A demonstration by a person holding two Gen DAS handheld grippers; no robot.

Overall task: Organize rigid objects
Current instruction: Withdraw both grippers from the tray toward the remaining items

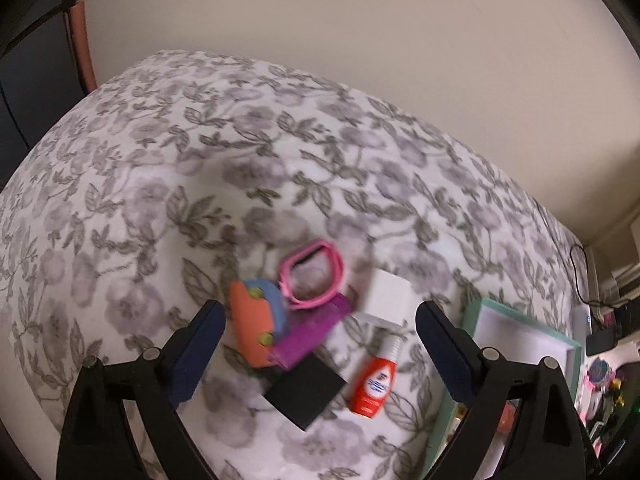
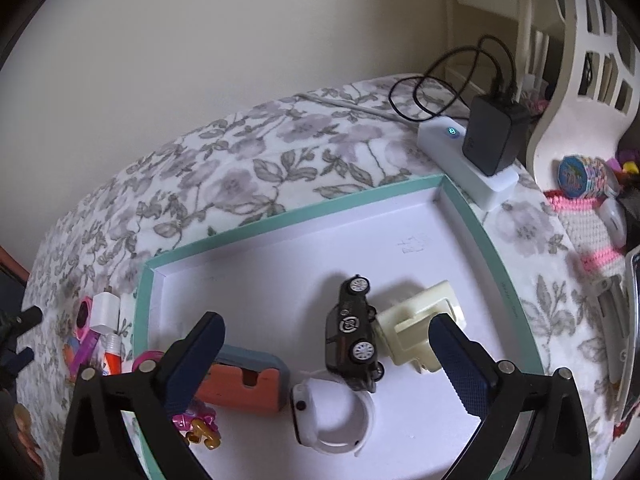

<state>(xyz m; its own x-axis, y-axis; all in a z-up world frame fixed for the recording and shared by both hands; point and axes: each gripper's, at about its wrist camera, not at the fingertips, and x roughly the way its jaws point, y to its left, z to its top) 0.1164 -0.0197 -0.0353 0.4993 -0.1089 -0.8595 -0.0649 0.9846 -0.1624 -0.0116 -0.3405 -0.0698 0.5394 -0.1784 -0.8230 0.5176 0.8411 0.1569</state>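
In the left wrist view my left gripper (image 1: 320, 336) is open and empty above a pile on the floral bedspread: an orange and blue toy (image 1: 256, 326), a pink watch (image 1: 312, 278), a purple piece (image 1: 312, 330), a black block (image 1: 306, 392), a white cube (image 1: 388, 298) and a red bottle (image 1: 374, 380). In the right wrist view my right gripper (image 2: 328, 350) is open and empty over the teal-rimmed white tray (image 2: 280, 216). The tray holds a black toy car (image 2: 354, 338), a cream plastic part (image 2: 420, 334), a white watch (image 2: 330, 420), an orange and grey block (image 2: 244, 382) and a pink and gold trinket (image 2: 198, 426).
A white power strip (image 2: 468, 162) with a black charger (image 2: 496, 132) and cables lies beyond the tray's far right corner. A white chair (image 2: 580, 68) and knitted items (image 2: 588, 224) stand to the right. The tray's corner also shows in the left wrist view (image 1: 520, 336).
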